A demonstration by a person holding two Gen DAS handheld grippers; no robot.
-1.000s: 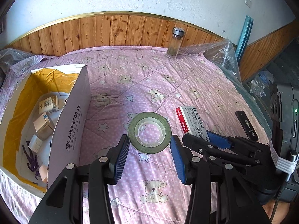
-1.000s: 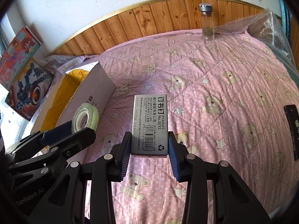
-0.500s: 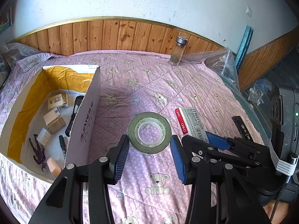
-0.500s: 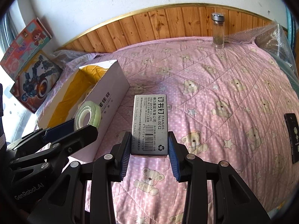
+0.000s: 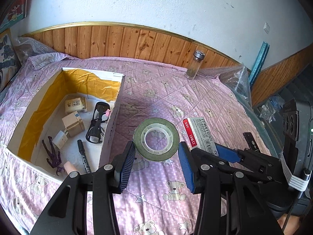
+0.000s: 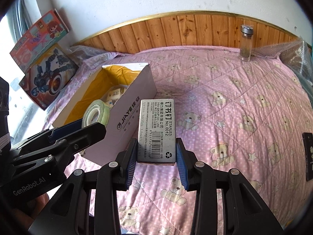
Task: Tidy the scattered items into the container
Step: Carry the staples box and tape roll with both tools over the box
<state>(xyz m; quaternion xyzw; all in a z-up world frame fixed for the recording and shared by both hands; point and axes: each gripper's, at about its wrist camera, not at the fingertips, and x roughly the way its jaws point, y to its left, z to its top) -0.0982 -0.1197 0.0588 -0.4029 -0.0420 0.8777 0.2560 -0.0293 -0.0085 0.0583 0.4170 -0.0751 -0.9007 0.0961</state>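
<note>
My left gripper (image 5: pixel 156 151) is shut on a green tape roll (image 5: pixel 156 139), held in the air above the pink bear-print bedspread. In the right wrist view the tape roll (image 6: pixel 95 113) hangs over the near end of the container. My right gripper (image 6: pixel 156 146) is shut on a grey staples box (image 6: pixel 156 131); that staples box (image 5: pixel 199 133) shows its red end in the left wrist view. The container is an open white cardboard box (image 5: pixel 111 129) with a yellow lining (image 6: pixel 135 113), to the left of both grippers. It holds small cartons, black glasses, a marker and a purple figure.
A glass bottle (image 5: pixel 194 64) (image 6: pixel 246 43) stands by the wooden wall panel. A flat black device (image 5: pixel 251 141) (image 6: pixel 310 154) lies at the right on the bedspread. Bubble wrap (image 5: pixel 236 80) lines the right edge. Toy boxes (image 6: pixel 39 58) lean at the left.
Both grippers have risen with their items still held. The view has drawn back and up, so more of the container's inside shows. The tape roll now hangs over the container's near end.
</note>
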